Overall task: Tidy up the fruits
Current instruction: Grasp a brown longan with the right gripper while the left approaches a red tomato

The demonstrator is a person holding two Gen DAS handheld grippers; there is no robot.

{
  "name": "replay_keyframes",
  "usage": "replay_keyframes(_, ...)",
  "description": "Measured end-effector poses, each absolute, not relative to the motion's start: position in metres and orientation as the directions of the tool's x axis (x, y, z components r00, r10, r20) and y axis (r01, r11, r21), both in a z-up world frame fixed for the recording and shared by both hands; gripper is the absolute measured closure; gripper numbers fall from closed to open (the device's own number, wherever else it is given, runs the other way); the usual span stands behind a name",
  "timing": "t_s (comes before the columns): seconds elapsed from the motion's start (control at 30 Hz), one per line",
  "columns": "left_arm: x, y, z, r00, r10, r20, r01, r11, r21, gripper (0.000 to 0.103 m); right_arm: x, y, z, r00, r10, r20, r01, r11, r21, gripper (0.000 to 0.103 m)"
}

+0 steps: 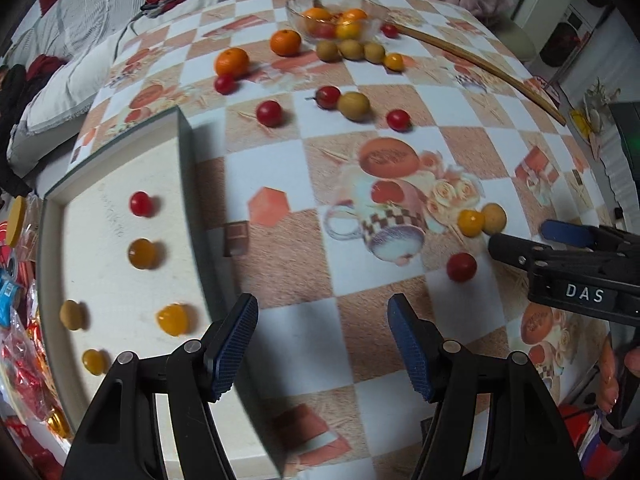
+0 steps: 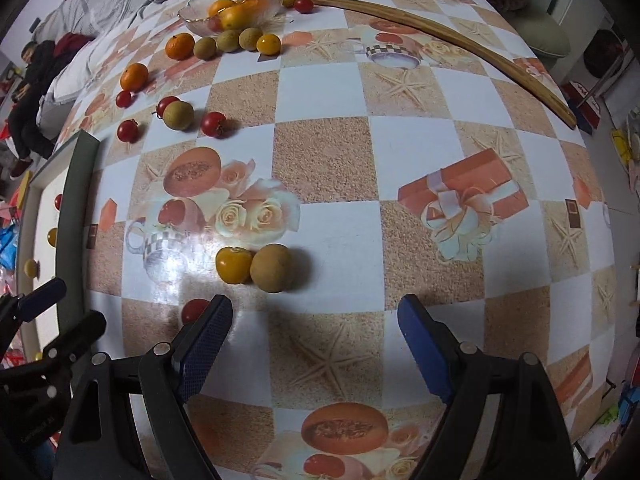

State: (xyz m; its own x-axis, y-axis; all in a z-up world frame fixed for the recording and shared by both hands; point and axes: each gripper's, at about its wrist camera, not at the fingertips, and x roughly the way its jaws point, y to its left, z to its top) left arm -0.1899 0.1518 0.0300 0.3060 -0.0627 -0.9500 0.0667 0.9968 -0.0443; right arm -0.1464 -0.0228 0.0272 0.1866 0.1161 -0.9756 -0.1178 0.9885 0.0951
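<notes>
**A:** What do we count loose on the one checked tablecloth (image 1: 360, 308)?

**B:** We count six small round red cherry tomatoes (image 1: 269, 113), five tan-brown round longans (image 1: 354, 106), two orange mandarins (image 1: 232, 62) and two small yellow-orange round tomatoes (image 1: 471, 222).

**A:** And in the one pale shallow tray with the dark rim (image 1: 186, 160)?

**B:** We count five pieces: one red cherry tomato, one longan and three yellow-orange tomatoes.

**A:** And in the one clear glass bowl (image 1: 296, 10)?

**B:** We make out at least two orange fruits, one yellow and one red. We cannot count the rest through the glass.

**A:** Anything else?

**B:** One long curved wooden strip (image 1: 480, 65).
</notes>
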Motion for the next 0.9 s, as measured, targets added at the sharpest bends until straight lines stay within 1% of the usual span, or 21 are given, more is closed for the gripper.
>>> replay_keyframes(0.03,-0.19,0.148,0.027,0.298,-0.061,-0.953,0.071,0.997,-0.042,0.034,-0.145,-0.022,0.025,0.19,0.115,-0.975,-0.134,0.987,0.09,0.017)
replay_keyframes(0.1,-0.192,0.142,0.024,0.29,-0.062,-0.955,0.079,0.996,-0.041,0.034,-0.144,-0.018,0.021,0.191,0.111,-0.975,-0.162,0.984,0.08,0.023)
replay_keyframes(0.13,-0.192,0.14,0.023,0.288,-0.063,-0.955,0.083,0.996,-0.041,0.034,-0.142,-0.016,0.019,0.192,0.107,-0.976,-0.173,0.982,0.074,0.028)
replay_keyframes(0.23,-0.192,0.133,0.021,0.287,-0.069,-0.955,0.096,0.995,-0.043,0.034,-0.139,-0.008,0.02,0.226,0.096,-0.969,-0.228,0.973,0.043,0.033)
replay_keyframes(0.33,-0.189,0.125,0.019,0.284,-0.081,-0.955,0.105,0.993,-0.053,0.034,-0.135,-0.007,0.023,0.24,0.121,-0.963,-0.255,0.965,0.058,0.034)
replay_keyframes(0.4,-0.188,0.12,0.017,0.284,-0.089,-0.955,0.111,0.992,-0.06,0.034,-0.133,-0.008,0.024,0.246,0.132,-0.96,-0.27,0.961,0.063,0.042)
replay_keyframes(0.43,-0.187,0.116,0.016,0.283,-0.094,-0.954,0.117,0.991,-0.063,0.034,-0.132,-0.009,0.025,0.247,0.141,-0.959,-0.275,0.959,0.07,0.051)
replay_keyframes(0.47,-0.186,0.113,0.016,0.283,-0.098,-0.954,0.121,0.99,-0.065,0.034,-0.13,-0.009,0.025,0.243,0.141,-0.96,-0.276,0.958,0.071,0.067)
replay_keyframes(0.5,-0.186,0.11,0.015,0.283,-0.101,-0.954,0.126,0.99,-0.068,0.034,-0.126,-0.01,0.023,0.236,0.135,-0.962,-0.275,0.959,0.067,0.073)
replay_keyframes(0.53,-0.185,0.107,0.014,0.28,-0.107,-0.954,0.132,0.989,-0.072,0.034,-0.124,-0.013,0.023,0.235,0.149,-0.961,-0.274,0.958,0.081,0.076)
replay_keyframes(0.67,-0.183,0.097,0.012,0.281,-0.118,-0.952,0.149,0.986,-0.078,0.034,-0.124,-0.03,0.023,0.221,0.196,-0.955,-0.242,0.96,0.141,0.076)
replay_keyframes(0.9,-0.172,0.08,0.005,0.287,-0.111,-0.952,0.177,0.982,-0.061,0.034,-0.119,-0.047,0.024,0.214,0.227,-0.95,-0.193,0.963,0.187,0.076)
